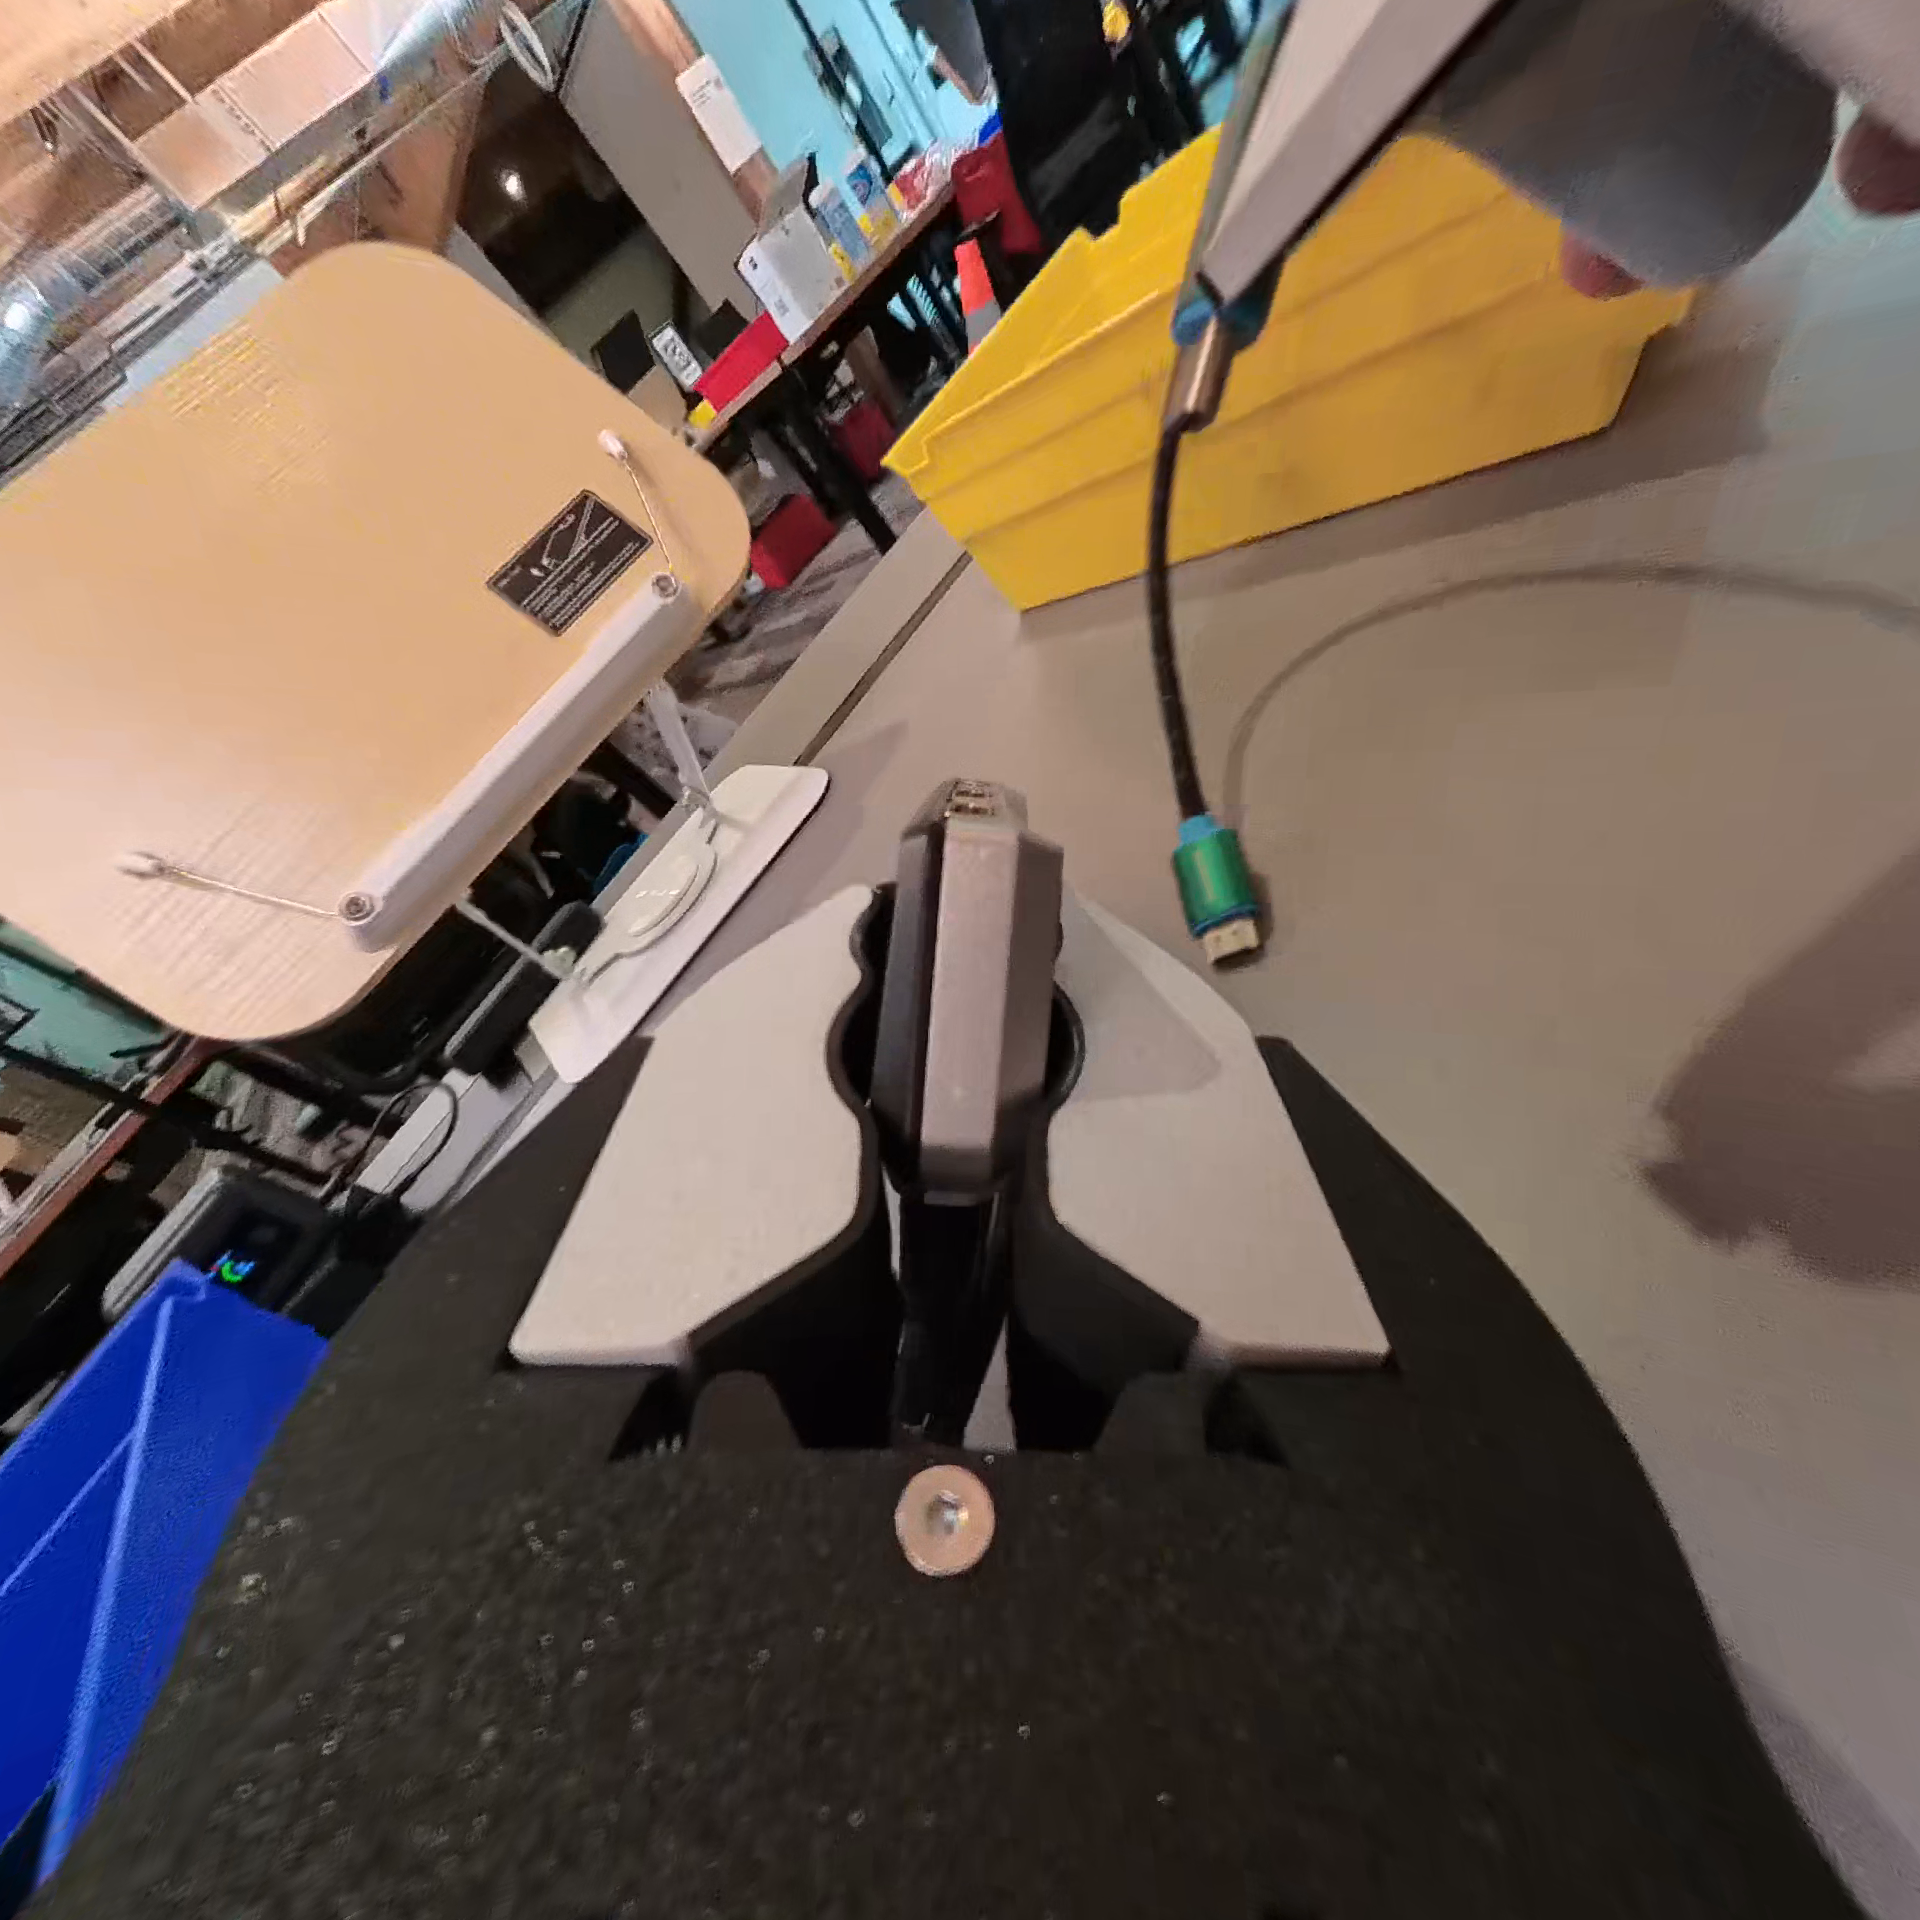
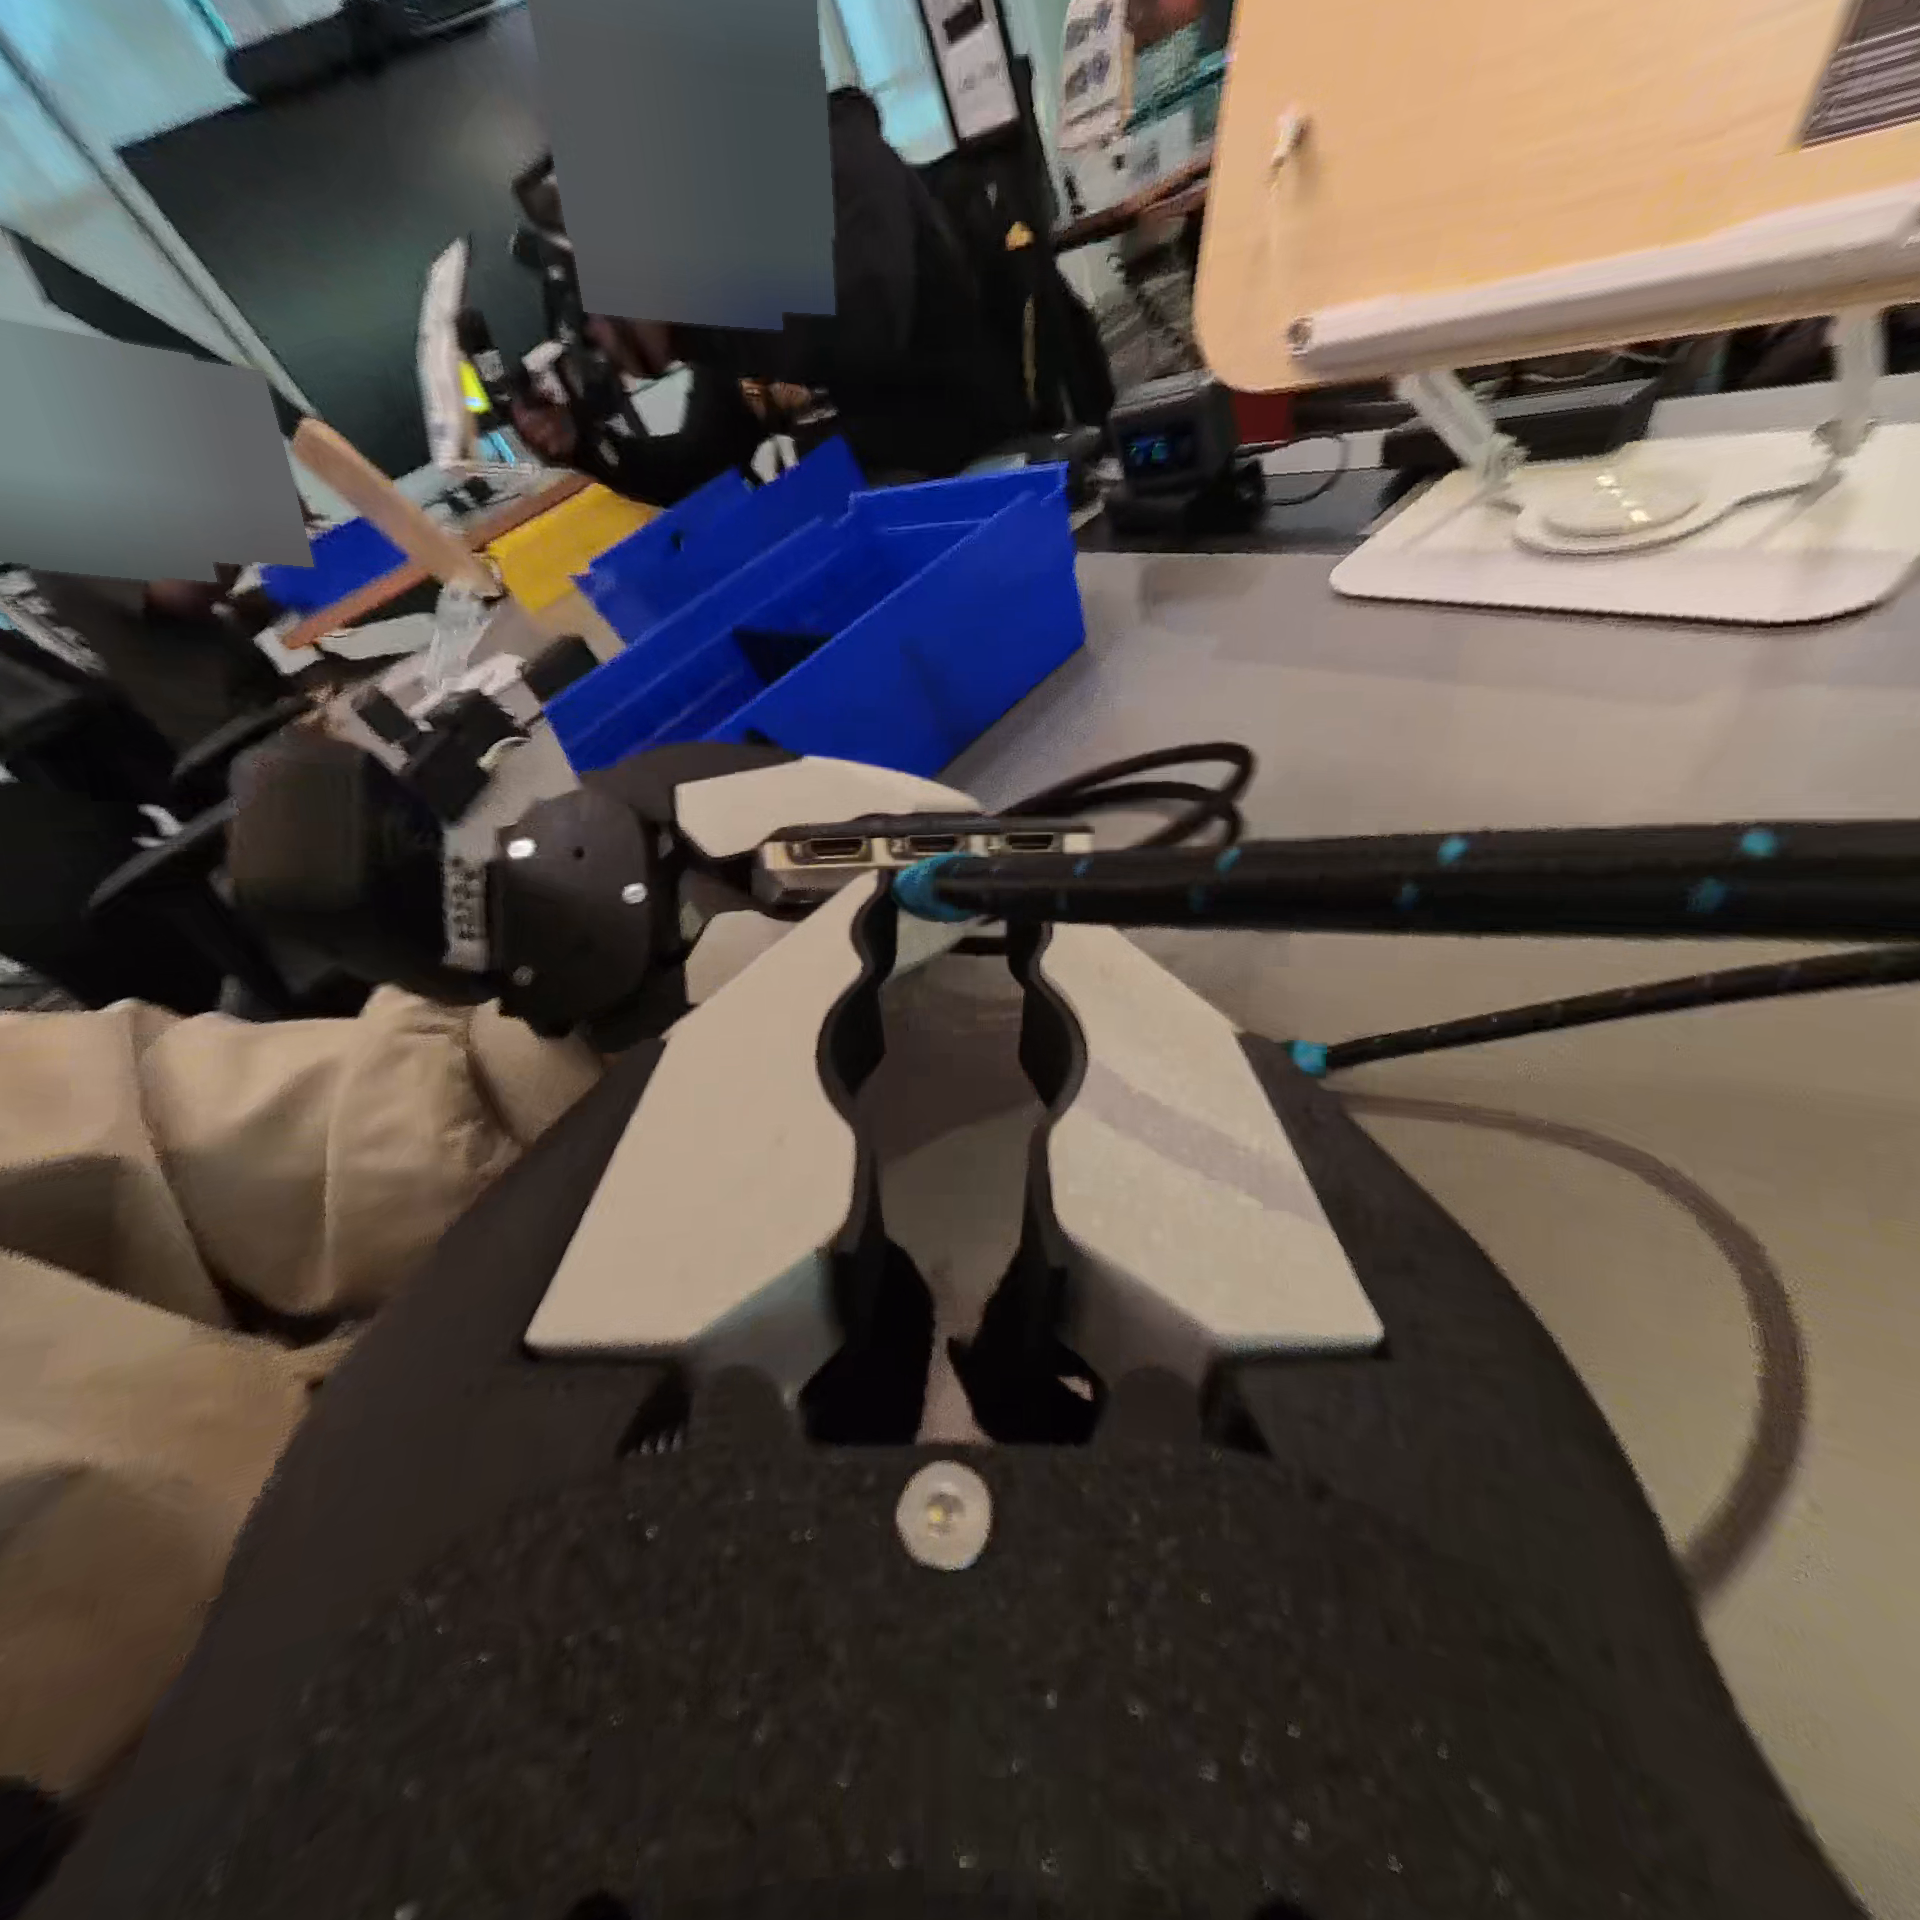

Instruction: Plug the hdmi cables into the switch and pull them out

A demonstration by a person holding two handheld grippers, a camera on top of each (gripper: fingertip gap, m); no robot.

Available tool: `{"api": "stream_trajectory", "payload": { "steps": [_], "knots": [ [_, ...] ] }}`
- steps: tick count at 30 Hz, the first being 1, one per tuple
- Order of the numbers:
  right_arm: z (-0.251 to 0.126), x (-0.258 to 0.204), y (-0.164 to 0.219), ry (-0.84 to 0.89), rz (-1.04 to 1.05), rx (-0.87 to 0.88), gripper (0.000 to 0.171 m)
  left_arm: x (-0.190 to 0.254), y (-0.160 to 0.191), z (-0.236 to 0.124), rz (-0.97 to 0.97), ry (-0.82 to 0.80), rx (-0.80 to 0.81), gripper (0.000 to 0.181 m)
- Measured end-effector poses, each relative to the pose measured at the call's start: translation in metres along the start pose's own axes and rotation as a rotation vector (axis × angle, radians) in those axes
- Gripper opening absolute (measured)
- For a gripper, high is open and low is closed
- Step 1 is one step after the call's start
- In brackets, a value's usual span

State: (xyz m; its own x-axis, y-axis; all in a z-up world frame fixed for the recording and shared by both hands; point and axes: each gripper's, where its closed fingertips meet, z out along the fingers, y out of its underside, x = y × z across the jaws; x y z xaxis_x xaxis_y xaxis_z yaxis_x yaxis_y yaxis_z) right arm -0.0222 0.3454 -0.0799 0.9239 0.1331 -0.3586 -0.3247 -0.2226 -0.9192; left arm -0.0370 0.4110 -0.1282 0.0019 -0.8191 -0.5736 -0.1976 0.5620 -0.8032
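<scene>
Between the left tongs (image 1: 961, 1023) sat the switch (image 1: 966, 997), clamped edge-on, fingers pressed against its two flat faces. Its port end pointed away from the camera, above the grey tabletop (image 1: 1507, 935). From the right wrist view the switch (image 2: 925, 850) showed three ports in a row, all facing the right tongs, and a dark lead looped away behind it. The left tongs (image 2: 831, 831) appeared there as well, with a beige sleeve (image 2: 260, 1143) behind them.

Right tongs (image 2: 951, 935) held a cable plug: only its blue collar (image 2: 920, 896) showed at the fingertips, so the plug body was hidden. The fingers stood narrow around it. The black braided cable (image 2: 1455, 878) ran off to the right from that collar. The plug tip lay close before the ports; contact could not be judged. In the left wrist view the right tongs (image 1: 1226, 301) gripped a plug (image 1: 1205, 364) with the cable hanging down.

A second plug, green (image 1: 1216, 883), lay loose on the tabletop just right of the switch. A yellow bin (image 1: 1299, 416) stood farther back. A blue bin (image 2: 862, 623) sat at the far tabletop edge, and a wooden stand (image 1: 312, 623) on a white base (image 2: 1621, 551) stood beside it.
</scene>
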Motion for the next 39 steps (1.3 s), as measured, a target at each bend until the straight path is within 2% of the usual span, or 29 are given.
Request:
{"api": "stream_trajectory", "payload": {
  "steps": [4,7,10,12,14,18,20,24,28,32,39],
  "knots": [
    [-0.003,-0.013,-0.003,-0.079,-0.020,-0.058,0.019,-0.002,-0.004,-0.007,-0.018,0.000,0.057,0.024],
    [-0.017,-0.023,-0.021,-0.115,-0.037,-0.107,0.019,-0.001,-0.003,-0.010,-0.028,0.004,0.054,0.024],
    [-0.044,-0.037,-0.058,-0.141,-0.048,-0.098,0.019,0.000,-0.004,-0.011,-0.028,0.006,0.053,0.024],
    [-0.067,-0.036,-0.082,-0.093,-0.087,-0.106,0.019,0.001,-0.004,-0.012,-0.034,0.008,0.057,0.024],
    [-0.090,-0.022,-0.103,0.023,-0.132,-0.105,0.020,0.002,-0.004,-0.012,-0.033,0.010,0.056,0.024],
    [-0.123,0.027,-0.121,0.215,-0.109,-0.176,0.020,0.006,-0.003,-0.010,-0.021,0.026,0.047,0.024],
    [-0.130,0.048,-0.122,0.227,-0.032,-0.189,0.020,0.009,-0.003,-0.010,-0.008,0.035,0.044,0.024],
    [-0.135,0.088,-0.130,0.203,0.138,-0.050,0.019,0.013,-0.004,-0.011,0.003,0.049,0.040,0.024],
    [-0.138,0.133,-0.124,0.183,0.349,0.097,0.019,0.017,-0.003,-0.010,0.019,0.059,0.031,0.025],
    [-0.133,0.187,-0.098,0.256,0.457,0.127,0.019,0.021,-0.002,-0.009,0.025,0.070,0.026,0.025],
    [-0.112,0.247,-0.035,0.519,0.320,-0.151,0.018,0.026,-0.001,-0.008,0.042,0.088,0.020,0.024]
  ]
}}
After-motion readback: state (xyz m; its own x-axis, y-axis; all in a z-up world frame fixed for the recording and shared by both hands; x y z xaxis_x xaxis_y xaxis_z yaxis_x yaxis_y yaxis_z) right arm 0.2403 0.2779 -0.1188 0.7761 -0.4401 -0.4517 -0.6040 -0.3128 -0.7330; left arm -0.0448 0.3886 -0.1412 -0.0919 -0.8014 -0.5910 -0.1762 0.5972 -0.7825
